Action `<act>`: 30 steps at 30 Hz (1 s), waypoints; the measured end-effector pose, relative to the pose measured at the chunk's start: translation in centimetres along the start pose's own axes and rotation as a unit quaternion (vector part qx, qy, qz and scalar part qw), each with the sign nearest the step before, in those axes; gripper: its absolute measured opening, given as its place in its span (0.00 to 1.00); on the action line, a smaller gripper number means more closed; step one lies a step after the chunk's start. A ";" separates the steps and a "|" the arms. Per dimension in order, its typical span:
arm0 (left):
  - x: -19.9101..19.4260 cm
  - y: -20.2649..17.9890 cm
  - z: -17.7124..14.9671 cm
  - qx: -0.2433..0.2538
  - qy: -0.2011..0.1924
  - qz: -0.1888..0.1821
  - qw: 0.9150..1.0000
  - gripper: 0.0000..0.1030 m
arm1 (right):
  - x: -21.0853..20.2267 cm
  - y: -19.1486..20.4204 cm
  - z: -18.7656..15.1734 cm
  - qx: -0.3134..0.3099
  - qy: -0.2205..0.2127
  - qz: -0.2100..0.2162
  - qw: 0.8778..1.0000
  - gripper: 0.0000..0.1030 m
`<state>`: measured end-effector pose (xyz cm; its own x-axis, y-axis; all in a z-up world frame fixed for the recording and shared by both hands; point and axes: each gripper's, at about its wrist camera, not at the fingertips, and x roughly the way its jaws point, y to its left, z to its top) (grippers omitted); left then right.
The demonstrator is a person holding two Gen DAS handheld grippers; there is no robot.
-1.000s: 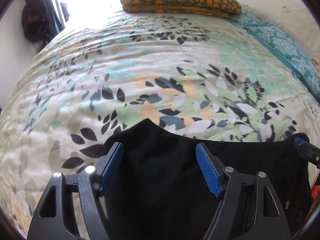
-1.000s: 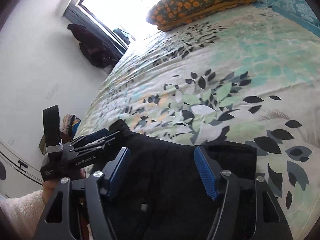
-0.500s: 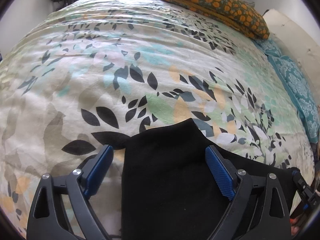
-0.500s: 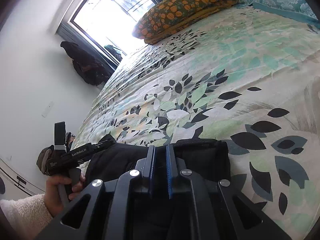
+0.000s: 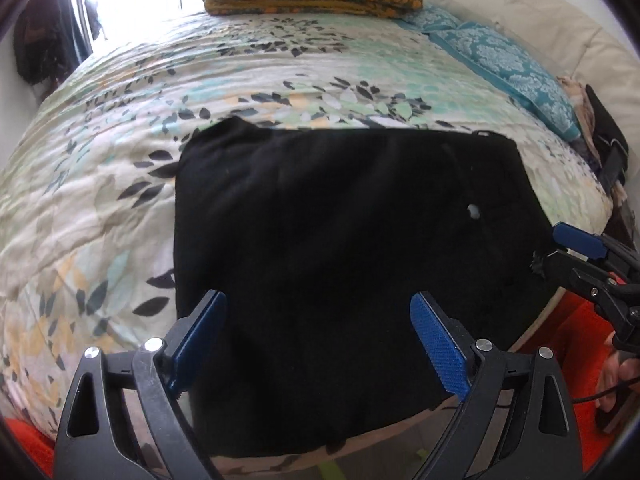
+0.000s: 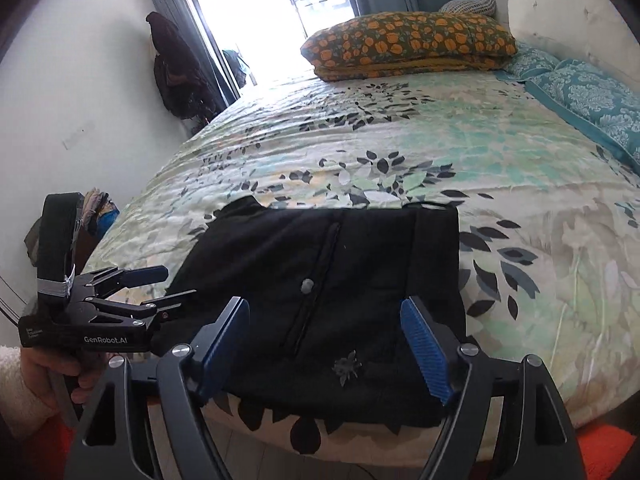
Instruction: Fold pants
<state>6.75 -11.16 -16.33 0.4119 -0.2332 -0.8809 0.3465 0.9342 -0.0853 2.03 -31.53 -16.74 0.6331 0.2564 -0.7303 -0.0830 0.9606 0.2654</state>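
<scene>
We see matt black cloth pants [image 5: 340, 216], a soft printed cotton-like bedspread [image 5: 120, 184] wrinkled at nine o'clock, ribbed blue plastic pads [image 6: 424, 344], matt black plastic gripper frames with shiny metal screws.

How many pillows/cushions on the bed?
3 in view: orange-flowered cushion at the far end near the window; teal patterned pillow along the right side by the headboard; grey knit one mostly hidden behind the flowered cushion. More may be hidden there.
</scene>
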 end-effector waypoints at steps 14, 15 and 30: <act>-6.5 6.9 -0.4 -0.078 -0.047 0.016 0.996 0.91 | -3.6 -6.5 -1.0 0.119 -0.023 -0.012 0.993 0.91; -6.1 8.1 -0.3 -0.095 -0.038 0.002 0.995 0.91 | -3.5 -7.5 -0.7 0.138 -0.022 0.017 0.990 0.91; 2.5 7.0 -0.5 -0.128 0.063 -0.121 0.982 0.69 | 7.1 -12.6 -0.7 0.214 0.177 0.198 0.940 0.83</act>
<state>9.82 -5.06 -19.35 0.2305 -0.4369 -0.8695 0.1911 0.8965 -0.3998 6.98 -41.72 -25.69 0.3152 0.6767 -0.6654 0.1074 0.6712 0.7334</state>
